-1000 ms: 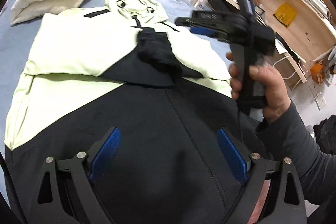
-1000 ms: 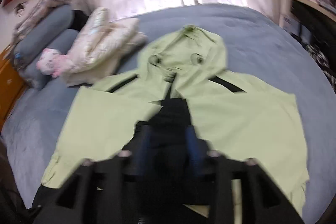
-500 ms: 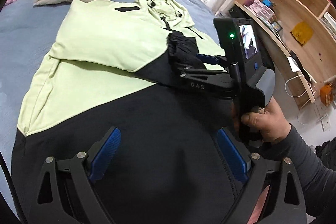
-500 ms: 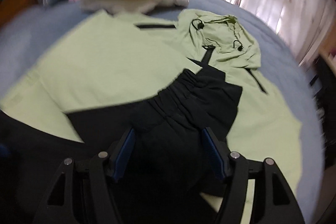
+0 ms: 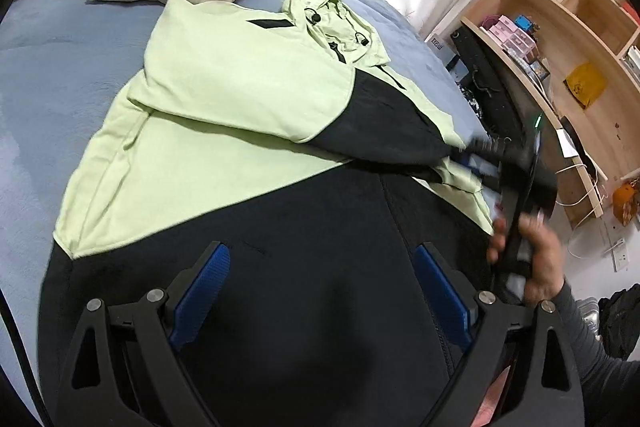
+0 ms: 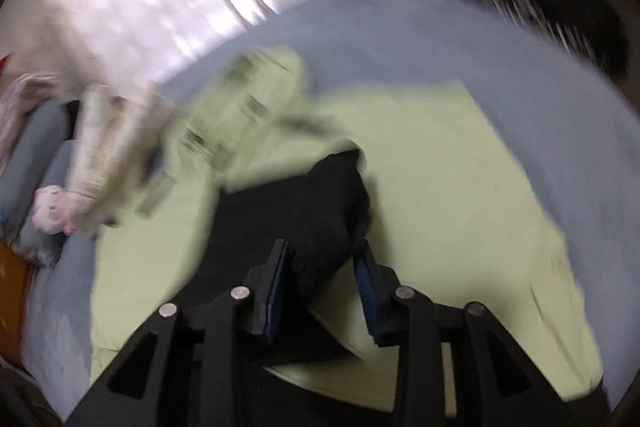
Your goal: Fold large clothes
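Large pale-green and black hooded jacket (image 5: 224, 115) spread flat on blue bed (image 5: 60, 67); soft, limp, bulky. Right gripper (image 6: 322, 267) fingers closing around black sleeve cuff (image 6: 320, 203). Left gripper (image 5: 320, 291) fingers wide apart, empty, above black hem. Best held at cuffs and hem.

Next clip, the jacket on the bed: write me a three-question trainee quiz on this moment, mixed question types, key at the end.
1. True or false: the left gripper grips the jacket.
2. What lies between the closing jaws of the right gripper? A) the hood B) the black sleeve end C) the pillow
3. Name the furniture against the wall beside the bed.

Key
1. False; it hovers open above the black body.
2. B, the black sleeve end.
3. A wooden bookshelf.
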The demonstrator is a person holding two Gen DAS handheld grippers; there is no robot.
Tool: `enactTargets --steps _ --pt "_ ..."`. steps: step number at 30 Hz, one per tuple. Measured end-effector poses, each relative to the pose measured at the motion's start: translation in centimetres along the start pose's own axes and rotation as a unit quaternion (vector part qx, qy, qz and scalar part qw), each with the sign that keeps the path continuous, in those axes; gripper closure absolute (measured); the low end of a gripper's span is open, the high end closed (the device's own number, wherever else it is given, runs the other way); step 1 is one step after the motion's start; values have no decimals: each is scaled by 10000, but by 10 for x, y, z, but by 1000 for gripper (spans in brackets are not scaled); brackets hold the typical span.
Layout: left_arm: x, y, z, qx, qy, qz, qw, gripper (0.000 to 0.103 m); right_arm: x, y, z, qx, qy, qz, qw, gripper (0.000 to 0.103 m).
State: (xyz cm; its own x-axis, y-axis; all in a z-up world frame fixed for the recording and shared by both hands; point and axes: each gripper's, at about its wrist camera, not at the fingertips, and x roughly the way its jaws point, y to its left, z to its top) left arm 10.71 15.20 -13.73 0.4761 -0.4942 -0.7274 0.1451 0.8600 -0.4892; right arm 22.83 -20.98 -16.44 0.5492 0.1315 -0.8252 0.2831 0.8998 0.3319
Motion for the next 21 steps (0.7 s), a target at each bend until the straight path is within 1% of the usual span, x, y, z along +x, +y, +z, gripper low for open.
enactTargets --steps 1,3,5,7,9,10,12,15,17,21 --pt "-2 2 3 21 6 19 10000 11 4 -11 -3 118 149 117 9998 69" --pt "-7 7 13 96 -1 84 9999 11 -1 -26 -5 255 167 451 9985 65" --pt "-12 13 26 155 -25 164 9997 11 -6 -30 1 308 149 583 9977 51" --pt "-15 24 47 191 -75 295 9994 11 -7 -30 13 319 81 733 9968 47" --pt "-15 36 70 238 -153 535 9982 11 -2 -25 28 190 18 809 9965 47" --pt "-13 43 80 250 -177 664 9973 11 0 -22 26 128 19 808 9966 47" --pt "-4 61 104 190 -131 900 9957 11 14 -20 36 82 61 806 9967 47" --pt "15 89 137 4 -13 1062 9943 11 38 -21 47 90 203 857 9961 47" --pt "34 107 157 -143 91 1162 9931 11 47 -20 52 25 173 908 9957 46" --pt "66 129 181 -281 253 1330 9904 11 58 -6 59 -322 55 959 9949 46"
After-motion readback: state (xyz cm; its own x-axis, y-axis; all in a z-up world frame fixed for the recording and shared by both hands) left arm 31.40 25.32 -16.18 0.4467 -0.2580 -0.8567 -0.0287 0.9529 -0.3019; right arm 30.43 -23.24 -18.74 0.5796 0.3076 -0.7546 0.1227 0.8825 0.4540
